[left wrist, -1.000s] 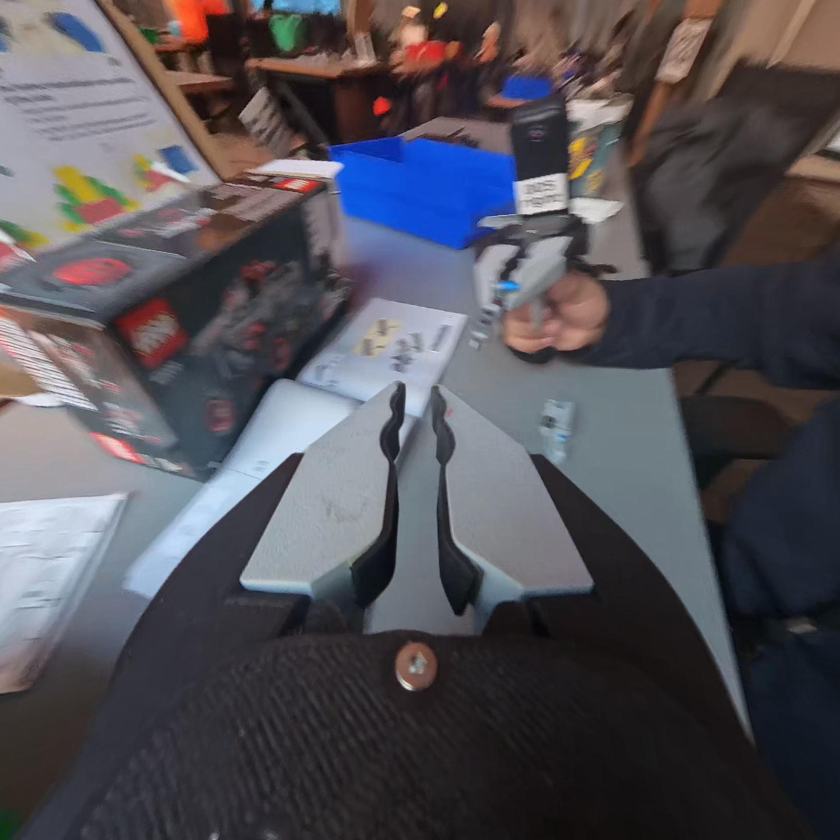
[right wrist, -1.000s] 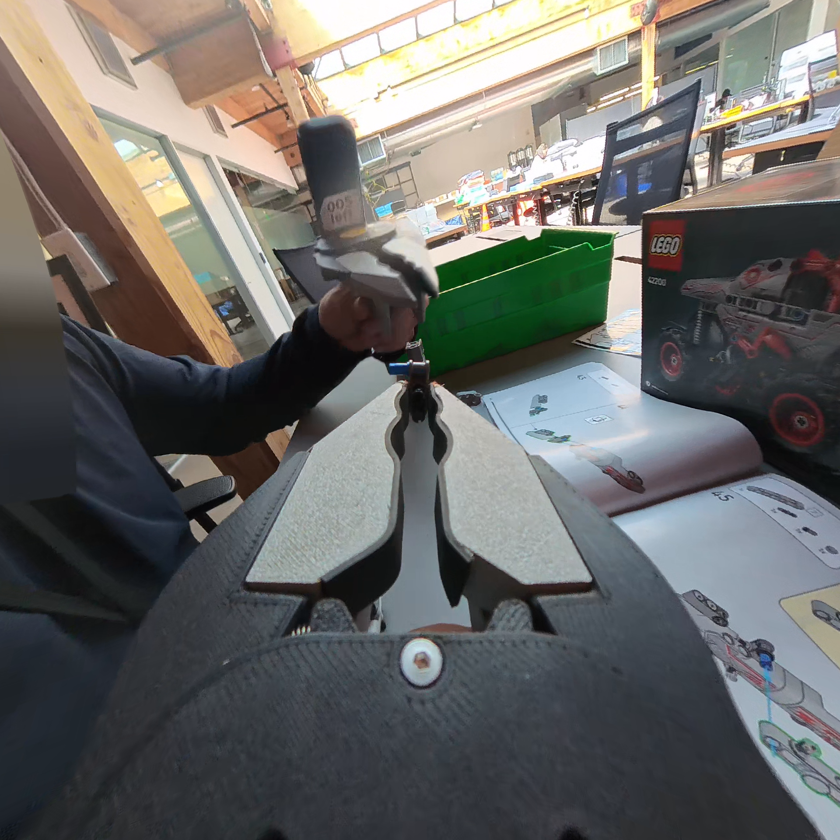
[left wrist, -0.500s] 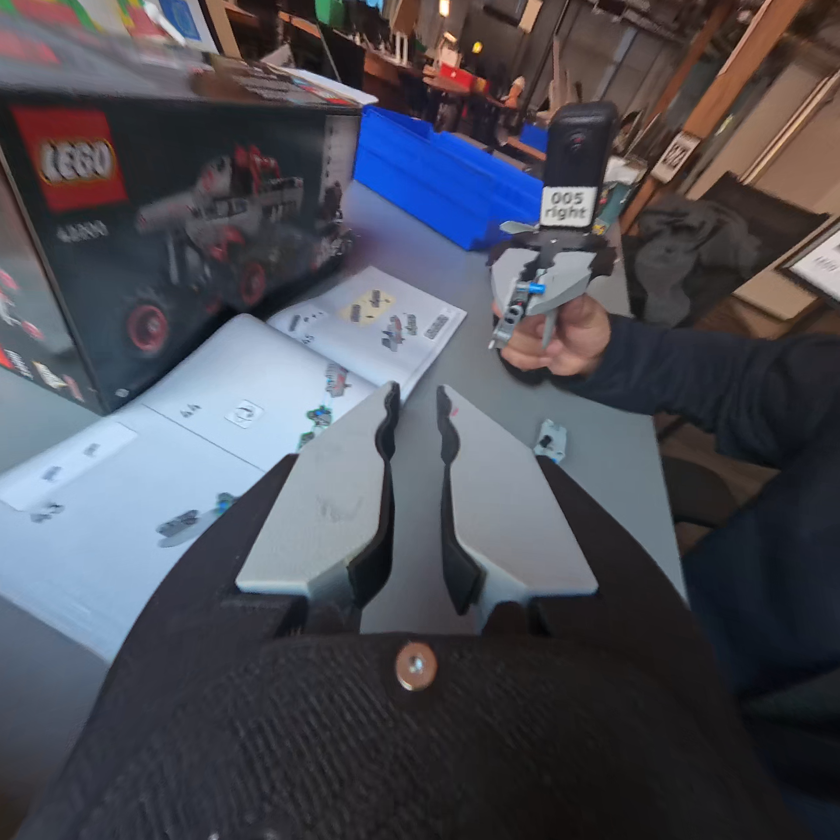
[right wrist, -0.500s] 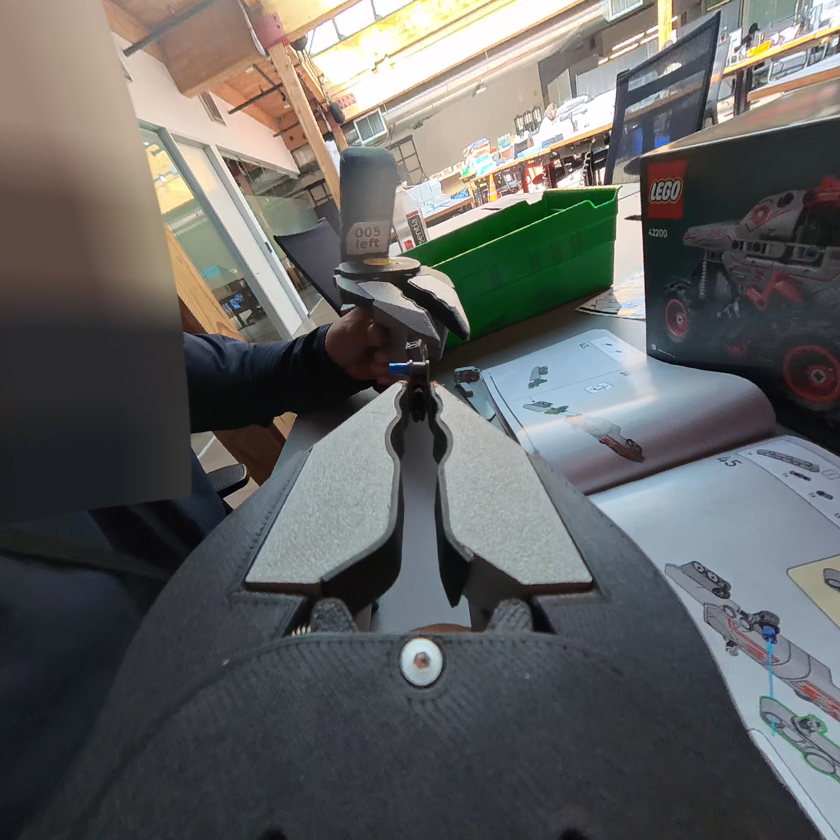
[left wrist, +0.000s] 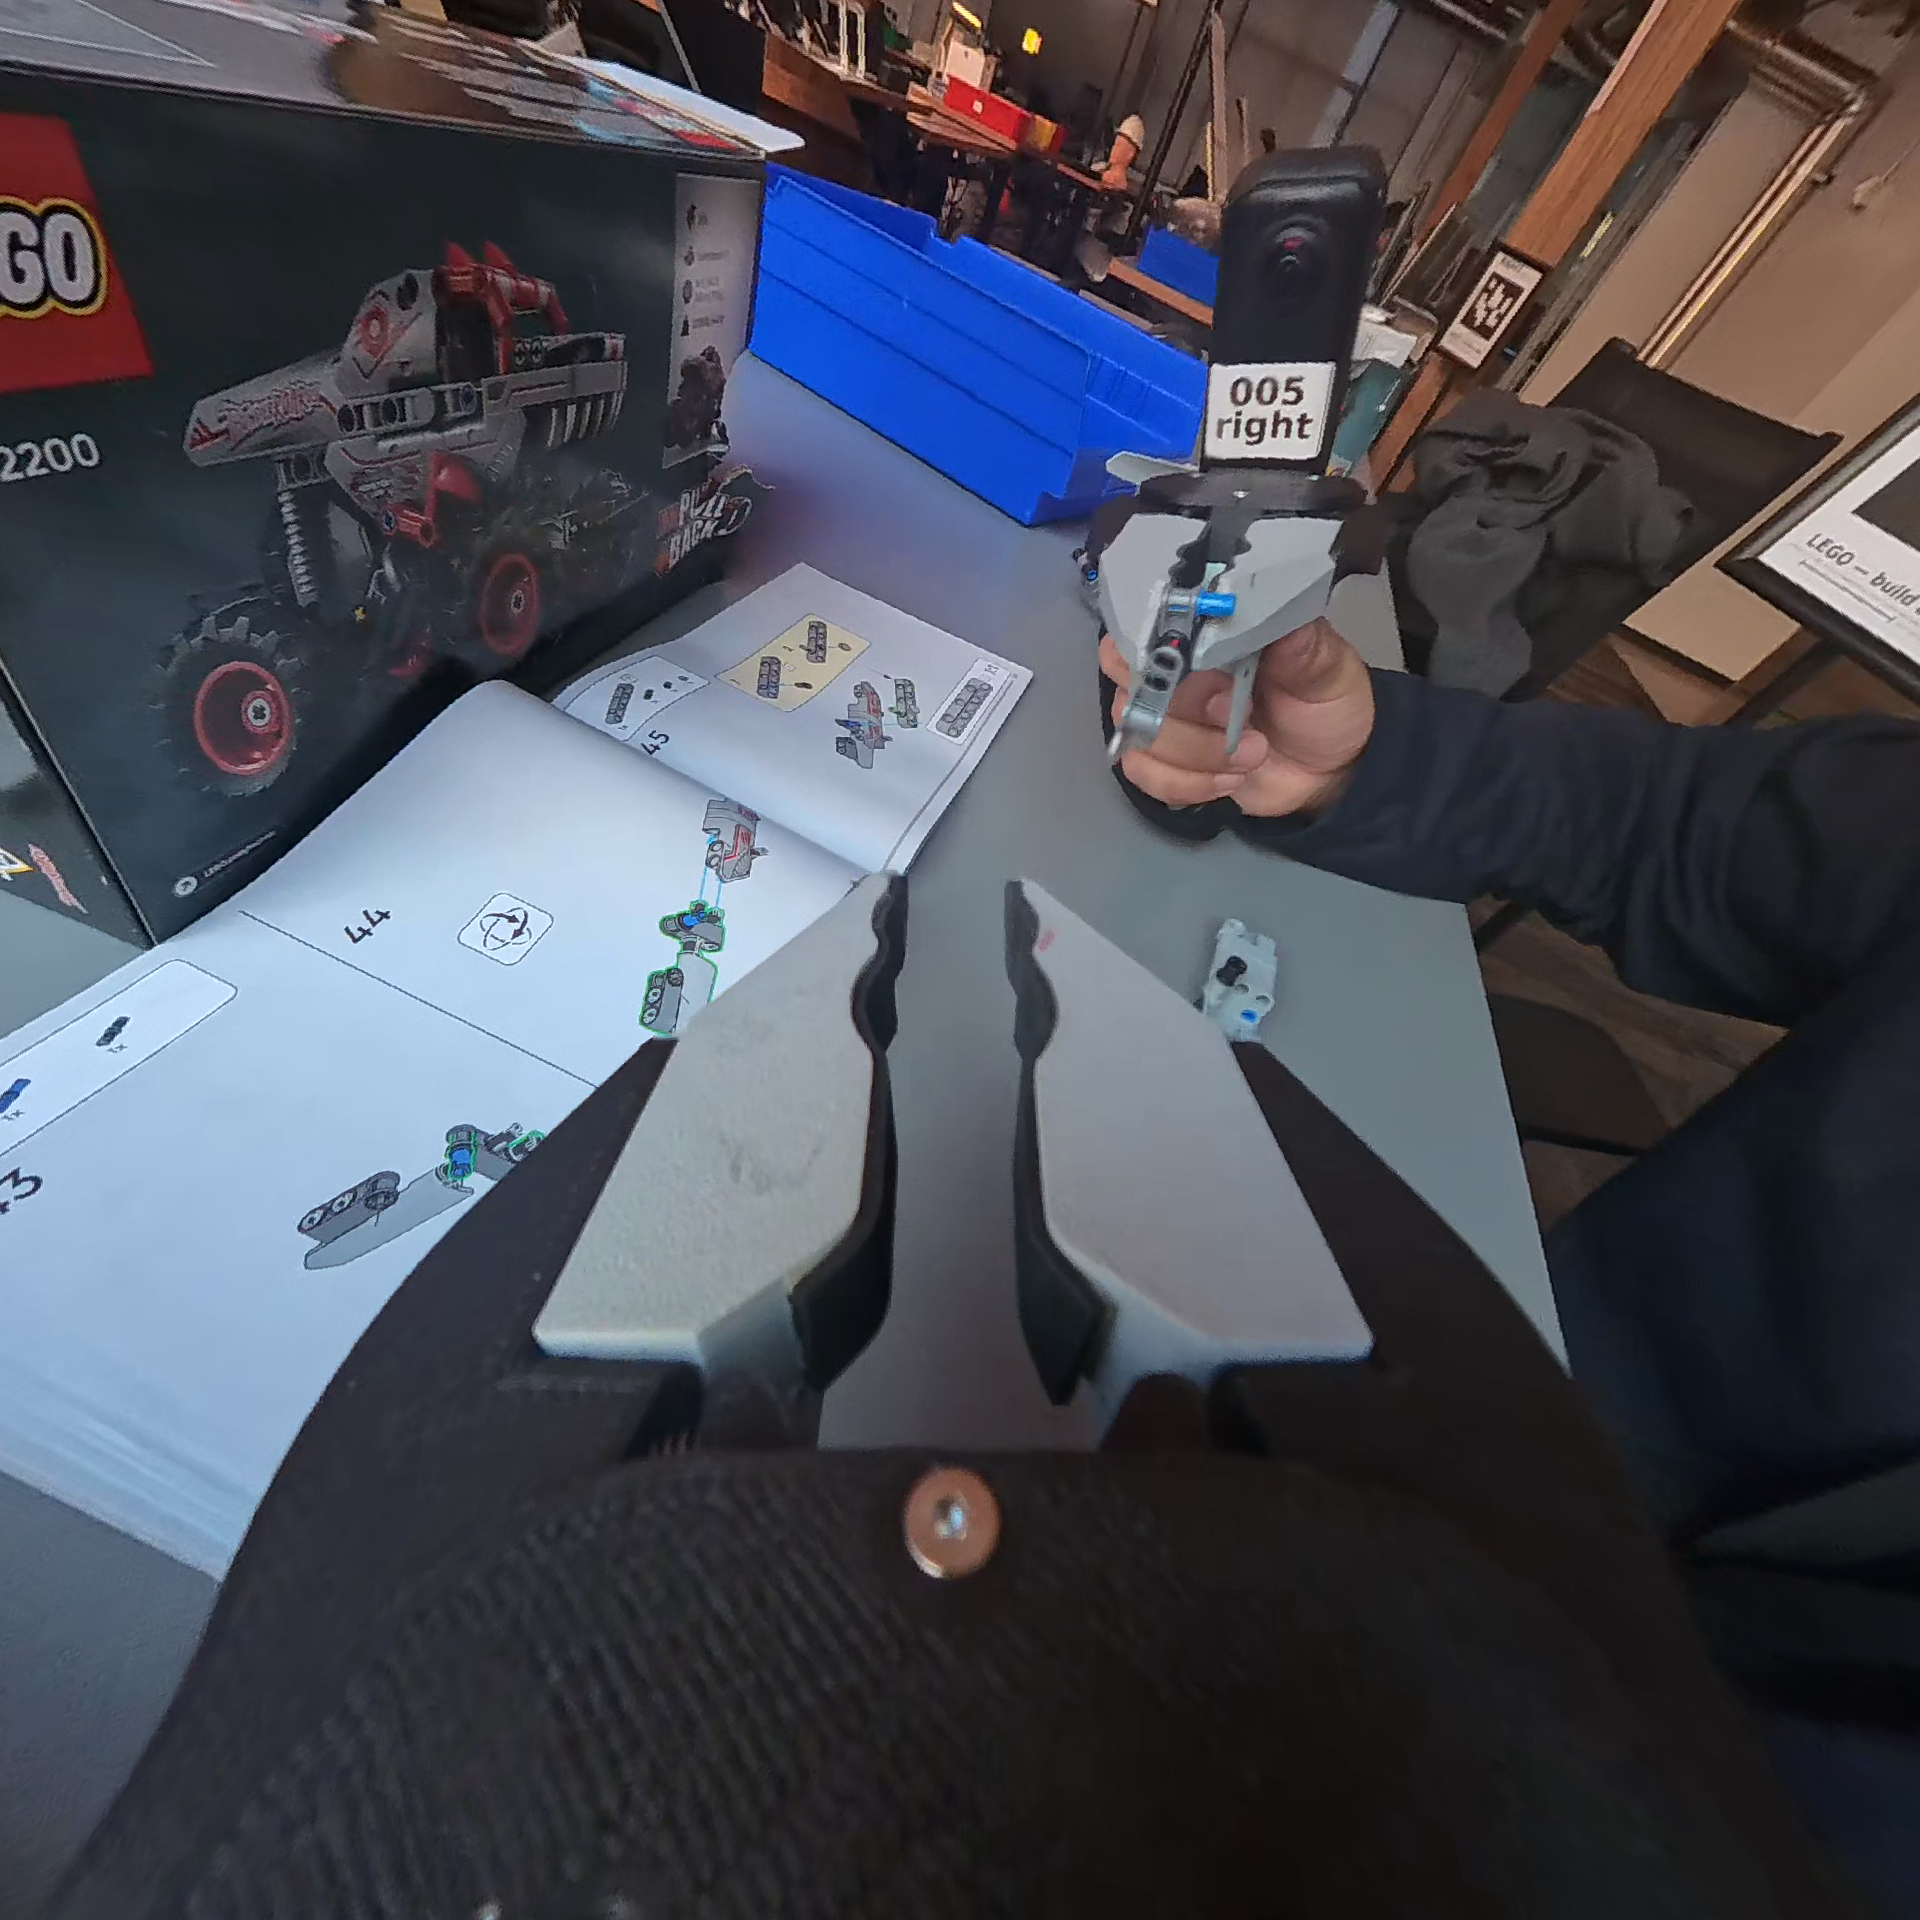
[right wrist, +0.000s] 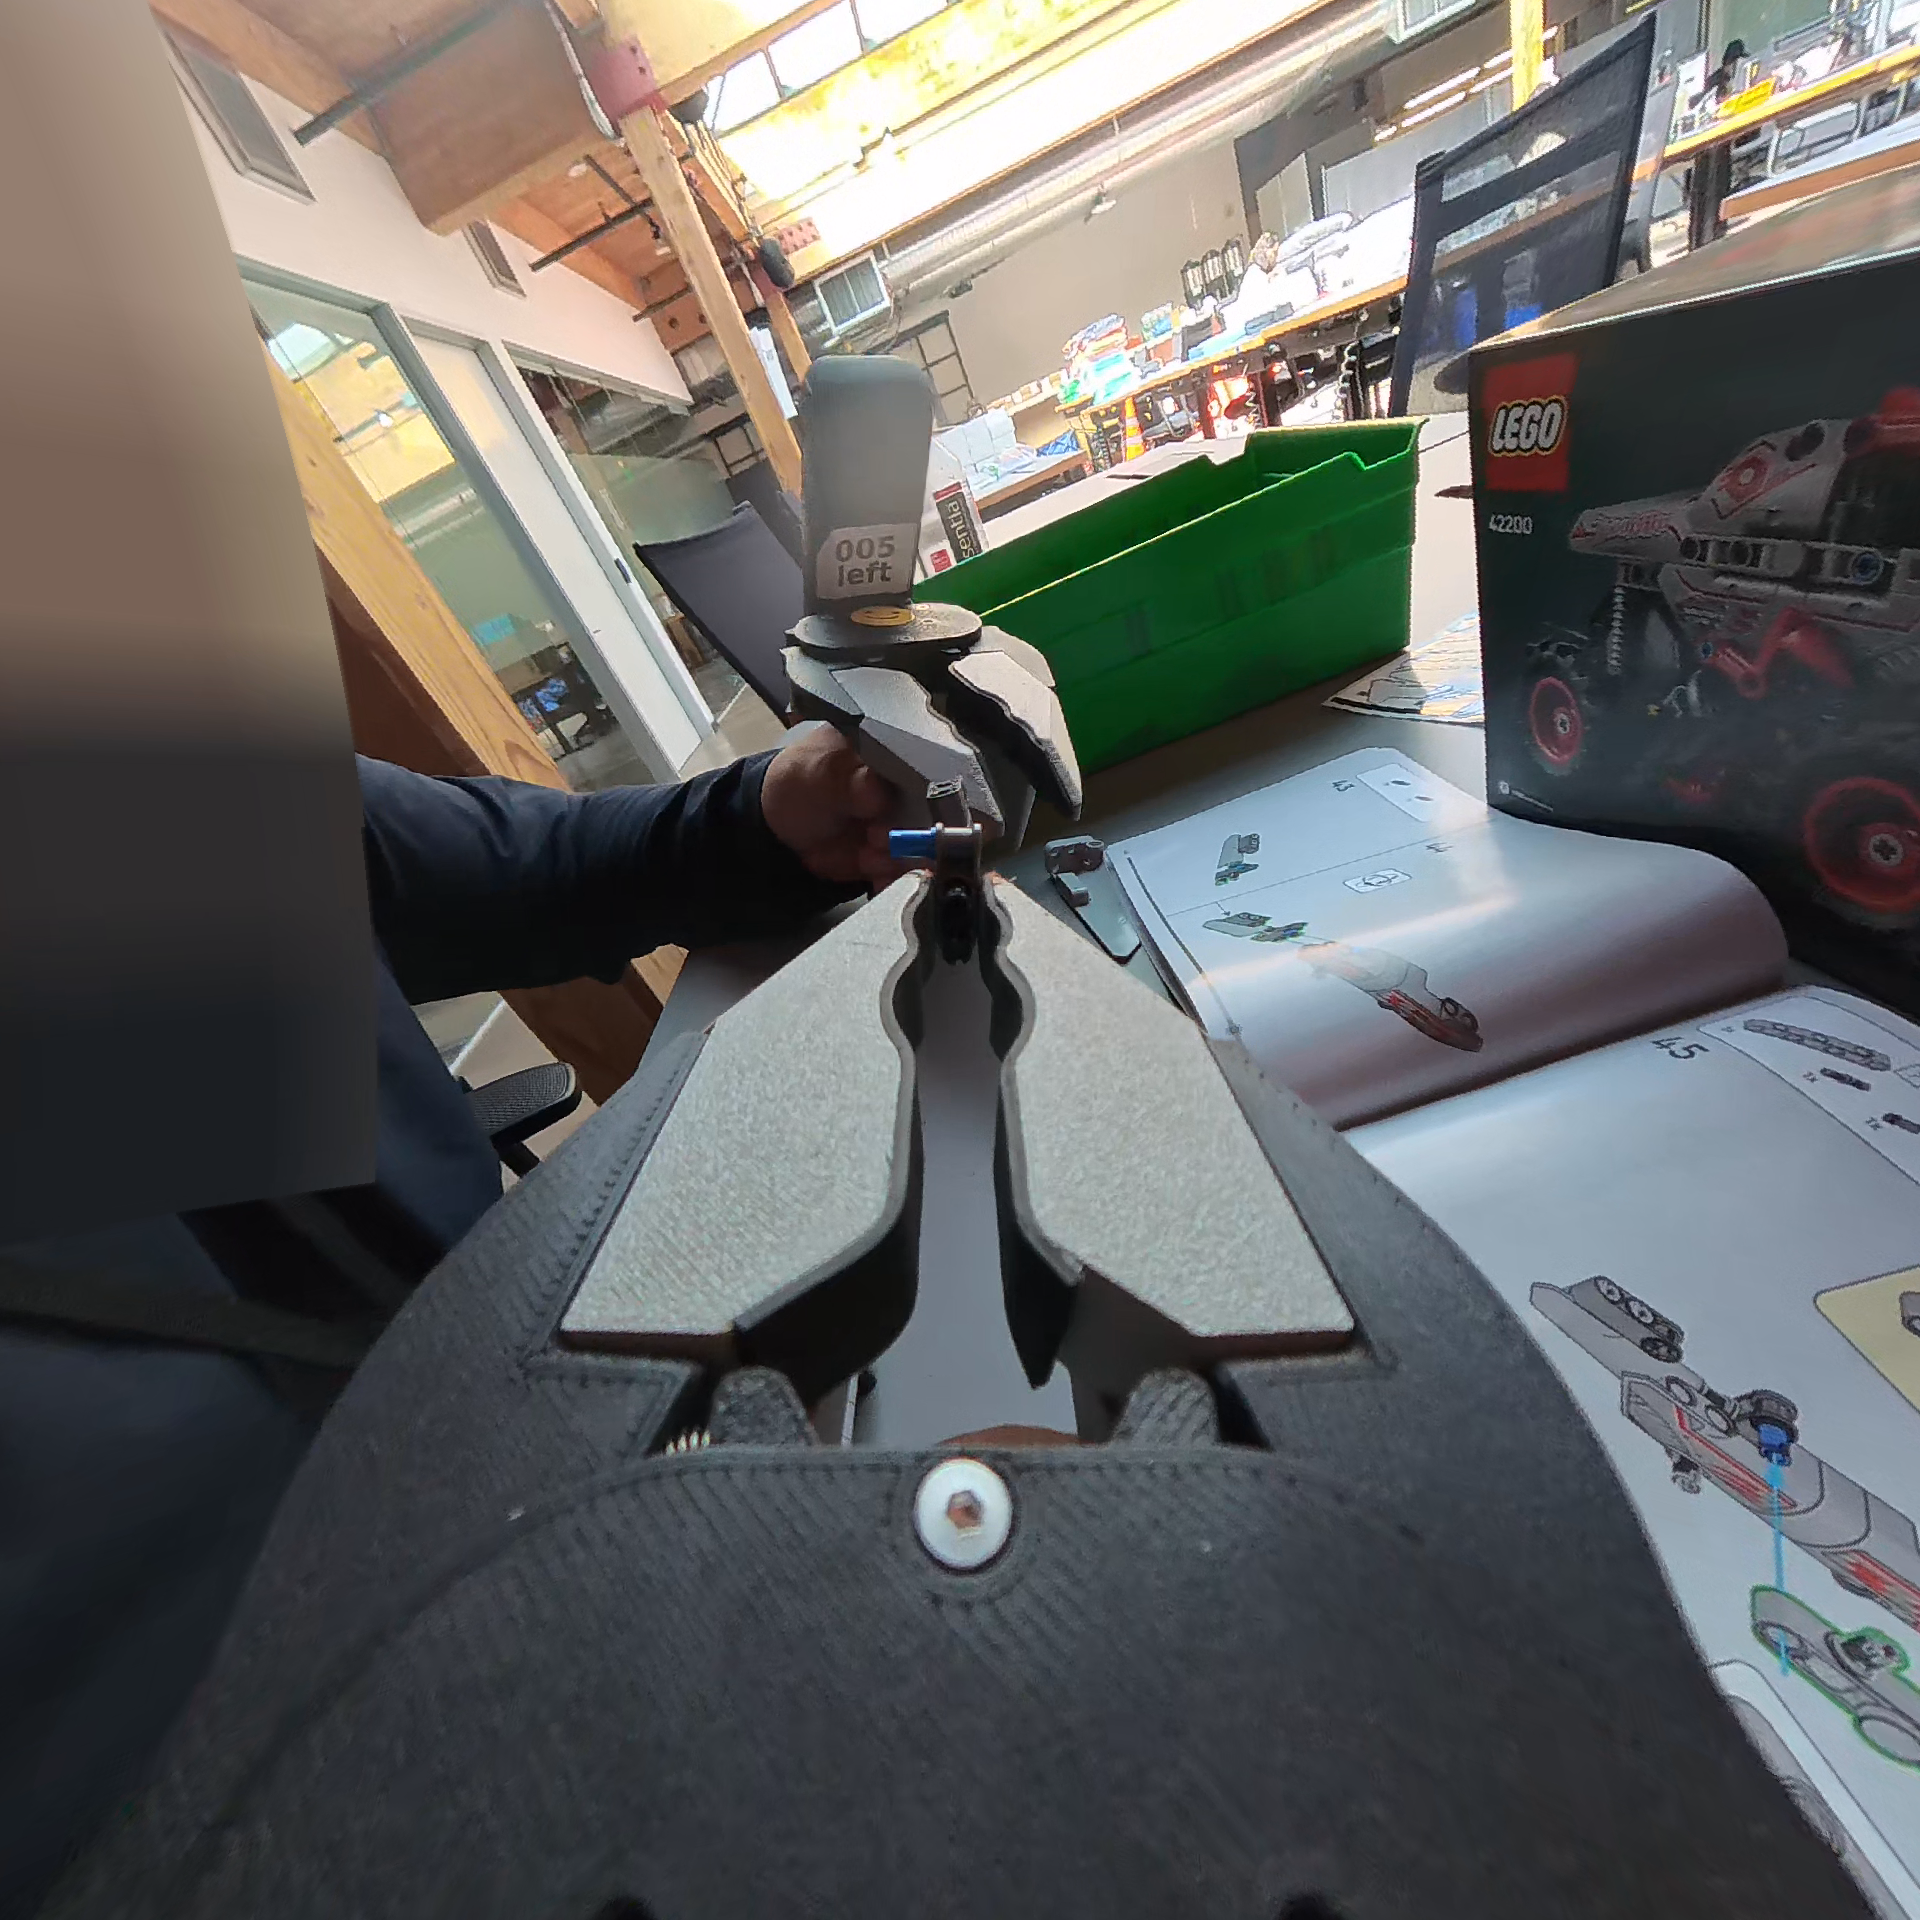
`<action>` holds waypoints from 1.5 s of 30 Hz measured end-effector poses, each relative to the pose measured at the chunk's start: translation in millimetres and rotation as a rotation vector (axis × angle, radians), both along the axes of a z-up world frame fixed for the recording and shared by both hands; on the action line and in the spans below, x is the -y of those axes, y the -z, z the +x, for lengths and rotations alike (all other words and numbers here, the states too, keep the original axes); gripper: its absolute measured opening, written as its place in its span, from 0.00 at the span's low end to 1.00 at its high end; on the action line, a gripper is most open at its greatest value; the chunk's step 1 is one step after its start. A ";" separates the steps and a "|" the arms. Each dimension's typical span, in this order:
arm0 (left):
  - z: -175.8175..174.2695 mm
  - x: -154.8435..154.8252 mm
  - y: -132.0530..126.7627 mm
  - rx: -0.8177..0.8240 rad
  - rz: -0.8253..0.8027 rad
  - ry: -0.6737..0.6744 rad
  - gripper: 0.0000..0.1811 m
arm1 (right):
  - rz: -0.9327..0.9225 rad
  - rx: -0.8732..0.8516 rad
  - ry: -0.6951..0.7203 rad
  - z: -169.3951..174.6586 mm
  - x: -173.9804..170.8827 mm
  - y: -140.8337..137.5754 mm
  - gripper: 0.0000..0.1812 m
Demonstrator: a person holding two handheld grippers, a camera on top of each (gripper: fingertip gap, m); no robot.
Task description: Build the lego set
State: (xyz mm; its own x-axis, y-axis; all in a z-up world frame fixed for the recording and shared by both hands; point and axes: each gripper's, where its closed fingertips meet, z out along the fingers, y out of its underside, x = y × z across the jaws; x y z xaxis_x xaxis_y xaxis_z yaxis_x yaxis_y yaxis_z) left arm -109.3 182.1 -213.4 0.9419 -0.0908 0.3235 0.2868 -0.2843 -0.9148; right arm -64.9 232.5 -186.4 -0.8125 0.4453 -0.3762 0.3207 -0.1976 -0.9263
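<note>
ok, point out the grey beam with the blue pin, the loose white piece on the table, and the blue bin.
grey beam with blue pin [left wrist: 1172,665]: left wrist view, mid-beam.
loose white piece [left wrist: 1238,979]: left wrist view, its centre.
blue bin [left wrist: 966,353]: left wrist view, near side wall.

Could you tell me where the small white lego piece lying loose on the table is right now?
In the left wrist view, the white lego piece lies flat on the grey table, just right of the left gripper fingertips.

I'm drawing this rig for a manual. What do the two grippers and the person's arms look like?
Each gripper, left gripper and right gripper, has two flat grey fingers with wavy black inner pads on a ribbed black body, one central screw, and a dark upright camera bearing a white label. Dark navy long sleeves cover both arms.
</note>
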 end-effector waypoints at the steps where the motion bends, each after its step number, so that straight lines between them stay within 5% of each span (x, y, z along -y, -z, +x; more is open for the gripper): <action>1: 0.1 0.1 0.9 -0.008 -0.006 0.001 0.09 | 0.001 0.002 0.000 -0.4 0.0 0.8 0.03; 16: -68.2 18.5 -40.6 0.004 0.165 -0.421 0.00 | -0.039 0.014 0.018 -3.5 -4.7 -2.4 0.02; 45: -72.8 20.3 -37.0 0.035 0.157 -0.426 0.01 | -0.044 0.044 -0.007 -4.5 0.9 4.0 0.03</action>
State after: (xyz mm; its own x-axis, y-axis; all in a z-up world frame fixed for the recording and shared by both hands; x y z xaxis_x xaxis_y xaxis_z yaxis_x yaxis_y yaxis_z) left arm -182.1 161.8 -176.4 0.8946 0.2524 0.3687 0.3793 0.0071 -0.9253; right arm -69.3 231.6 -190.5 -0.7977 0.4217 -0.4311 0.3626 -0.2358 -0.9016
